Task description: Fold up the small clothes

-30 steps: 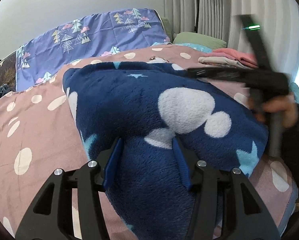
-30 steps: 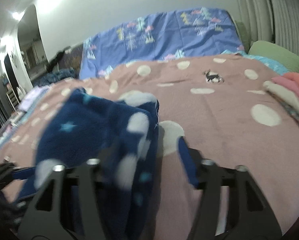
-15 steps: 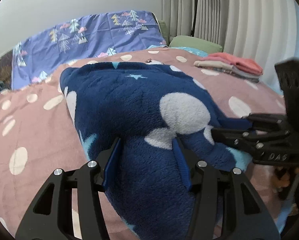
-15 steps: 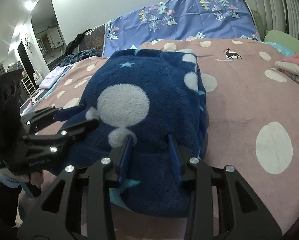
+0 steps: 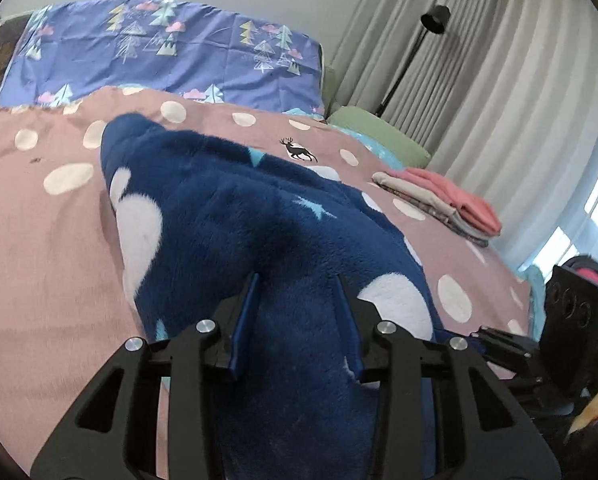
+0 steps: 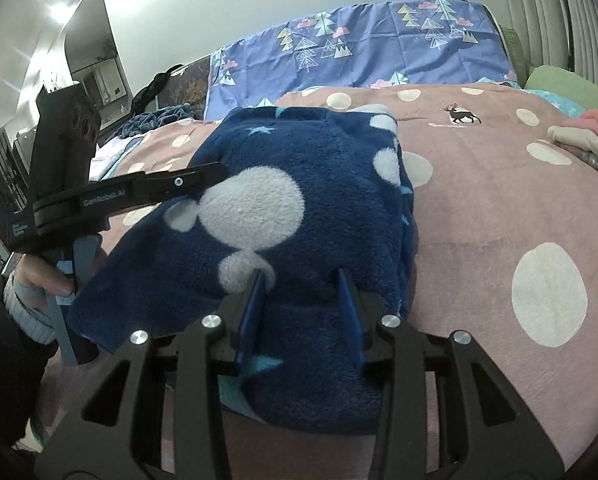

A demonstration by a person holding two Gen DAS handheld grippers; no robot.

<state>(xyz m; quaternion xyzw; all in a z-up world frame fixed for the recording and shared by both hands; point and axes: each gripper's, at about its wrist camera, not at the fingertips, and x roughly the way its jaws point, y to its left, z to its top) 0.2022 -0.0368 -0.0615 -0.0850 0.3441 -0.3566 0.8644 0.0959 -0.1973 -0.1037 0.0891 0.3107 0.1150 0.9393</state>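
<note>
A dark blue fleece garment (image 5: 239, 220) (image 6: 319, 168) with white blobs and pale stars lies folded on the pink dotted bedspread (image 5: 39, 240) (image 6: 499, 200). My left gripper (image 5: 297, 312) has a bunch of the fleece between its blue pads, and its jaws are closing on it. In the right wrist view, the left gripper (image 6: 215, 172) reaches in from the left onto the garment's left edge, held by a person's hand (image 6: 39, 280). My right gripper (image 6: 301, 304) is shut on the near edge of the fleece. In the left wrist view, the right gripper (image 5: 487, 338) shows at the garment's right side, its tips hidden.
A stack of folded pink and beige clothes (image 5: 439, 204) (image 6: 587, 140) lies on the bed's right side. A purple tree-print sheet (image 5: 159, 56) covers the headboard end, with a green pillow (image 5: 379, 132) beside it. Curtains and a floor lamp (image 5: 435, 20) stand to the right.
The right gripper swung in and came down onto the garment's near edge, then held still. The left gripper shifted and rolled, and its fingers narrowed on the fleece.
</note>
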